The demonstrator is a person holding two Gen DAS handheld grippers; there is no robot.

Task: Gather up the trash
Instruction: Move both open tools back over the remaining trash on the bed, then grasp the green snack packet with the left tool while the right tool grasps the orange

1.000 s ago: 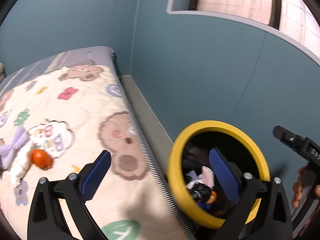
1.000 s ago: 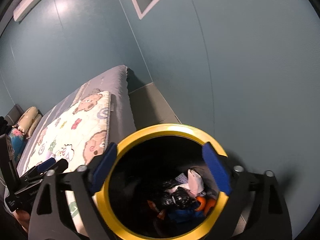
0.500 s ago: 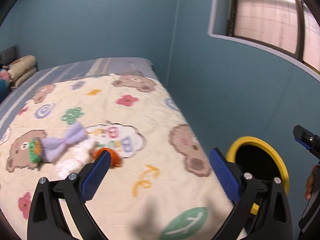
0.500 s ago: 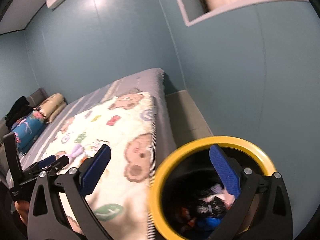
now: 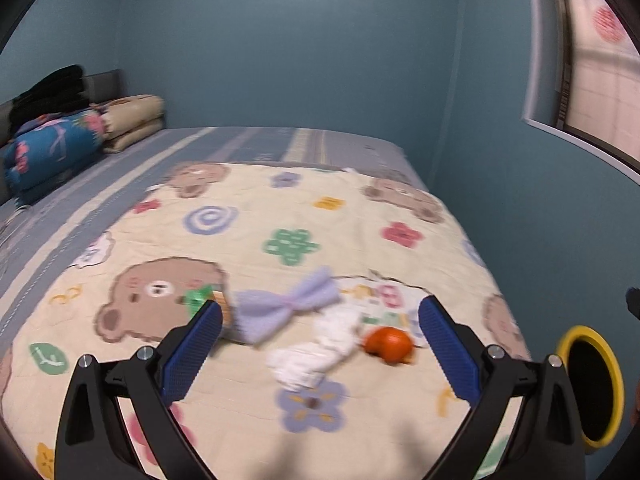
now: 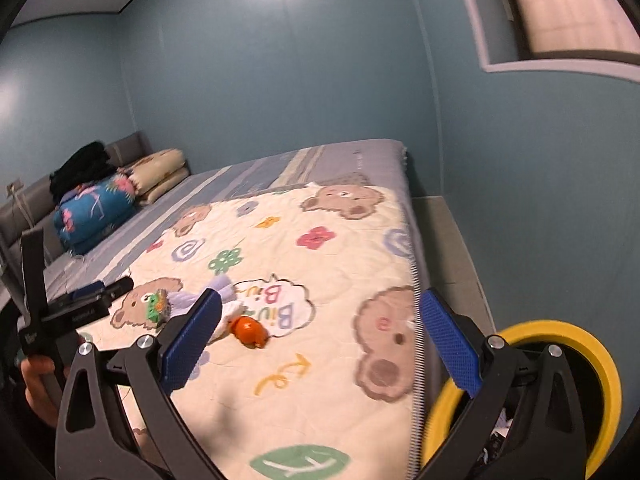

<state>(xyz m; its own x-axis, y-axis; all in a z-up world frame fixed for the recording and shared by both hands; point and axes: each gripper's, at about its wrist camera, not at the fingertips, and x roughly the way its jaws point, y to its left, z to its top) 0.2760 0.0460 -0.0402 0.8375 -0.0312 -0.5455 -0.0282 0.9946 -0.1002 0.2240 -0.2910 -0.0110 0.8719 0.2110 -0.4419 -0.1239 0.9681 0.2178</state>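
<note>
On a bed against blue walls, folded bedding point(image 5: 52, 148) is stacked at the far left by the headboard, with a dark garment point(image 5: 52, 92) on top. A cream quilt point(image 5: 280, 216) printed with bears and flowers covers the near part of the mattress. Above it the left gripper point(image 5: 320, 344) hangs with its blue-padded jaws spread wide and nothing between them. Scattered on the quilt ahead of it, from left to right, lie a small green item point(image 5: 198, 296), a lilac bow-shaped piece point(image 5: 280, 304), a crumpled white tissue point(image 5: 316, 356) and an orange scrap point(image 5: 389, 344), the last two just beside each other. In the right wrist view a hand point(image 6: 38, 384) grips the left tool's handle at the left edge, while the right gripper point(image 6: 320, 344) is likewise wide open and empty over the quilt. At far right, on the floor beside the bed's edge, stands a yellow-rimmed bin point(image 6: 600, 372) with some rubbish inside.
</note>
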